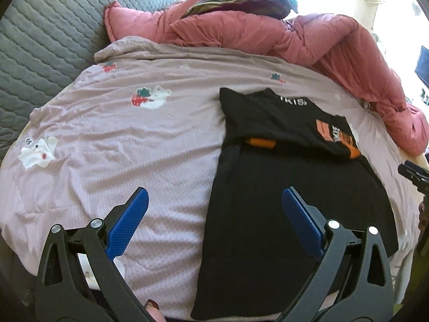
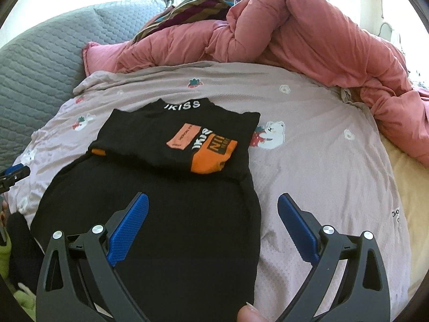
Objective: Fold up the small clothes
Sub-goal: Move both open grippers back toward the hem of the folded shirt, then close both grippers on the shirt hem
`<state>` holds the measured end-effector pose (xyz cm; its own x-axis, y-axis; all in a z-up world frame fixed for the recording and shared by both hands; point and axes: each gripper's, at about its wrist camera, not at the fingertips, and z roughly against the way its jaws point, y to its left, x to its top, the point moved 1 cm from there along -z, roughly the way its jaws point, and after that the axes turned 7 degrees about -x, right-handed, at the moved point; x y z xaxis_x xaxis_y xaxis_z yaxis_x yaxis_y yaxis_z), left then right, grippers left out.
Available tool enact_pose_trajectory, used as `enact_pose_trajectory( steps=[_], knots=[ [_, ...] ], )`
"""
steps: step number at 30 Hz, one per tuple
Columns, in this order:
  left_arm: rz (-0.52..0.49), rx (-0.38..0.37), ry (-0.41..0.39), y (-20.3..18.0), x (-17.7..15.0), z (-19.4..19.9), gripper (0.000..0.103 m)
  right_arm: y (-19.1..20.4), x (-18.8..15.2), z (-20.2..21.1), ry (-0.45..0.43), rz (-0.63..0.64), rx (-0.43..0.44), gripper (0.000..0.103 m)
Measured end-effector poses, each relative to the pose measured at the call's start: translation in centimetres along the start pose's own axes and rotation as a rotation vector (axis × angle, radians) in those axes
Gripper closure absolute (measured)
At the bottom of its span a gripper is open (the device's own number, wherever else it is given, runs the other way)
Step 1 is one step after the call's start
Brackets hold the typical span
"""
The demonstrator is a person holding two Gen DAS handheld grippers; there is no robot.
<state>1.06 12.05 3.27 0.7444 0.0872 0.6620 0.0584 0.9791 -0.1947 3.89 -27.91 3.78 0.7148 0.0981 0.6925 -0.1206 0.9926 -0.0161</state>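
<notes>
A black top with orange patches and white lettering lies flat on the pink bedsheet, its upper part folded down over the lower part. It also shows in the right wrist view. My left gripper is open and empty, hovering over the top's left edge near its hem. My right gripper is open and empty, hovering over the top's right edge. The right gripper's tip shows at the right edge of the left wrist view; the left gripper's tip shows at the left edge of the right wrist view.
A bunched pink duvet lies along the far and right side of the bed, also in the right wrist view. A grey quilted cushion stands at the left. A striped cloth lies on the duvet.
</notes>
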Motion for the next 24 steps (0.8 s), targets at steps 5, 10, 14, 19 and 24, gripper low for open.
enact_pose_trajectory(
  steps=[5, 10, 14, 19, 24],
  knots=[
    [0.007, -0.016, 0.035, 0.3, -1.6, -0.3, 0.010, 0.1, -0.8, 0.0, 0.020, 0.010, 0.009, 0.007],
    [0.018, -0.039, 0.093, 1.1, -3.6, -0.7, 0.016, 0.2, -1.8, 0.2, 0.038, 0.034, 0.011, 0.007],
    [0.042, -0.061, 0.121, 1.7, -4.9, -0.9, 0.024, 0.0, -2.6, 0.1, 0.058, 0.031, 0.009, 0.007],
    [0.062, -0.083, 0.131, 2.1, -5.7, -0.6, 0.040, -0.5, -3.3, 0.1, 0.076, 0.019, 0.010, 0.007],
    [0.055, -0.112, 0.151, 1.6, -6.3, -0.7, 0.054, -0.6, -4.0, 0.3, 0.093, 0.038, 0.005, 0.007]
  ],
)
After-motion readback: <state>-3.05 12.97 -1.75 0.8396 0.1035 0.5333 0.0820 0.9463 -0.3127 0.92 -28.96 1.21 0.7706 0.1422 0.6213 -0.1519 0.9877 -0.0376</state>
